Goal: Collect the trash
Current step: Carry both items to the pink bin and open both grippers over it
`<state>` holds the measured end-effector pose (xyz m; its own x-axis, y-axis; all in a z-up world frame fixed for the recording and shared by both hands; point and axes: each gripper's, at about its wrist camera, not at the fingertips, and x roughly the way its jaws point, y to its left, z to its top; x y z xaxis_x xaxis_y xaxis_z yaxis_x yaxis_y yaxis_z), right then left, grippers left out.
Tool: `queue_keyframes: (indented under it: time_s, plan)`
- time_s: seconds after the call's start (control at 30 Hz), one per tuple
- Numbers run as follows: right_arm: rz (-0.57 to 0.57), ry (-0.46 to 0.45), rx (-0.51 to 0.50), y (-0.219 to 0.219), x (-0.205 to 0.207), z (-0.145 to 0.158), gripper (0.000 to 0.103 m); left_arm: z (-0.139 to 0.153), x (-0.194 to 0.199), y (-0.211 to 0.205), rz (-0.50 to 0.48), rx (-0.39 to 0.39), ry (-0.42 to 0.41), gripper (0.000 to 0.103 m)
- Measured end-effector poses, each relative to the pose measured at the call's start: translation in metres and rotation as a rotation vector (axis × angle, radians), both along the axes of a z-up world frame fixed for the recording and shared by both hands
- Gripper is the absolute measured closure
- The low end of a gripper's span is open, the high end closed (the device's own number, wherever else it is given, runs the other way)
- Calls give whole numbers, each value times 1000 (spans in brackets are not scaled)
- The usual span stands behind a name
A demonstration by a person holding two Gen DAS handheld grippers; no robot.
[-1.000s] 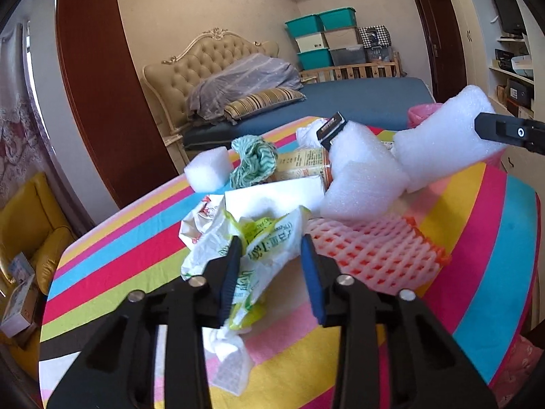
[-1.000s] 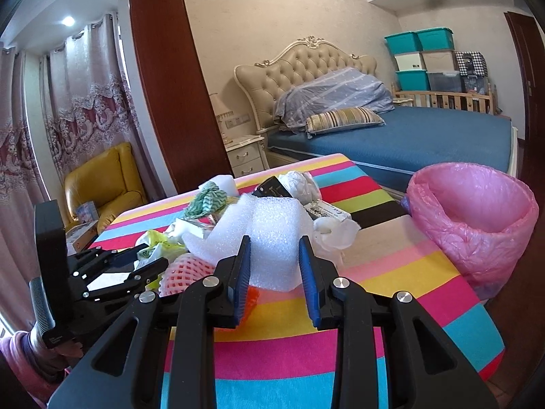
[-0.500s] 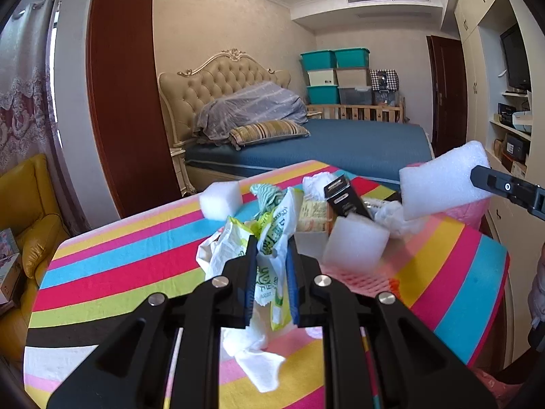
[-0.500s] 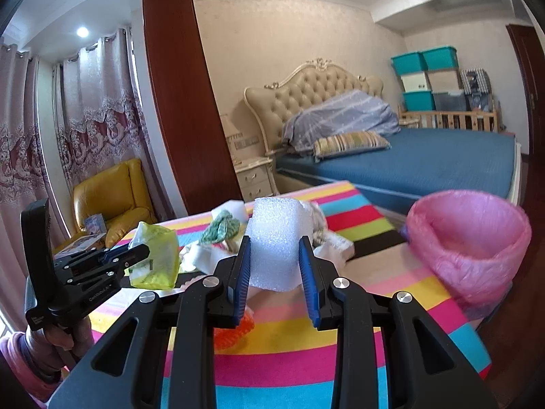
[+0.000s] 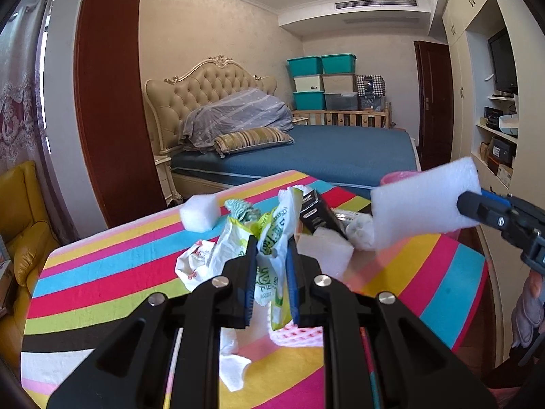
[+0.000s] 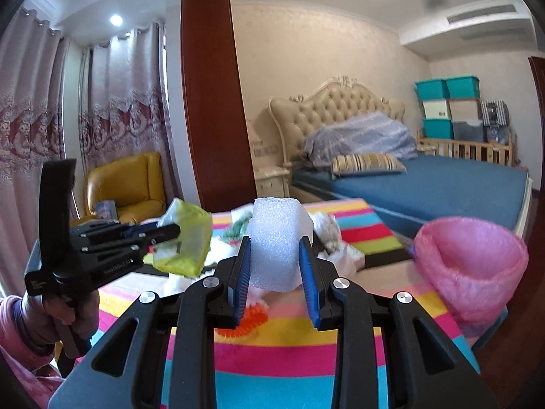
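My left gripper [image 5: 271, 248] is shut on a crumpled green-and-white plastic wrapper [image 5: 272, 238], lifted off the striped table [image 5: 102, 272]; in the right wrist view the same wrapper [image 6: 190, 238] hangs from the left gripper [image 6: 175, 230]. My right gripper [image 6: 275, 248] is shut on a white foam block [image 6: 277, 238], held above the table; in the left wrist view that foam block [image 5: 422, 204] sticks out of the right gripper [image 5: 463, 202] at the right. A bin lined with a pink bag [image 6: 473, 266] stands by the table's right edge.
More trash lies mid-table: a small foam cube [image 5: 199, 213], a green-and-white cloth [image 5: 243, 209], a black box [image 5: 315, 211], a white foam piece [image 5: 327, 252], pink-orange mesh netting [image 5: 296, 335] and paper scraps. A wooden pillar [image 5: 109, 102], bed [image 5: 323, 150] and yellow armchair [image 6: 129, 184] stand beyond.
The left jaws closed on the wrapper and raised it off the table. The right gripper rose with the foam block, away from the pile and nearer the pink bin.
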<state>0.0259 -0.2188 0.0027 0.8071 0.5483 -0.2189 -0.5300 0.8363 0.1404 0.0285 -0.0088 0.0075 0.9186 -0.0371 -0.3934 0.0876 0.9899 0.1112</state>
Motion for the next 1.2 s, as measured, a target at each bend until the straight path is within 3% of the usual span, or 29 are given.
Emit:
queue_keyframes:
  time_s: [0.37, 0.6, 0.8, 1.0, 1.2]
  plan:
    - [-215, 12, 6, -72, 19, 2, 74, 9, 28, -53, -171, -18, 27, 87]
    - [-341, 86, -29, -122, 53, -7, 74, 14, 74, -107, -306, -82, 56, 87]
    - [-437, 91, -71, -161, 86, -7, 74, 21, 118, -153, -401, -140, 69, 87]
    - [-500, 114, -96, -198, 122, -17, 74, 20, 173, -193, -448, -203, 120, 87]
    - [-520, 145, -88, -219, 155, -30, 74, 10, 222, -229, -444, -216, 162, 85]
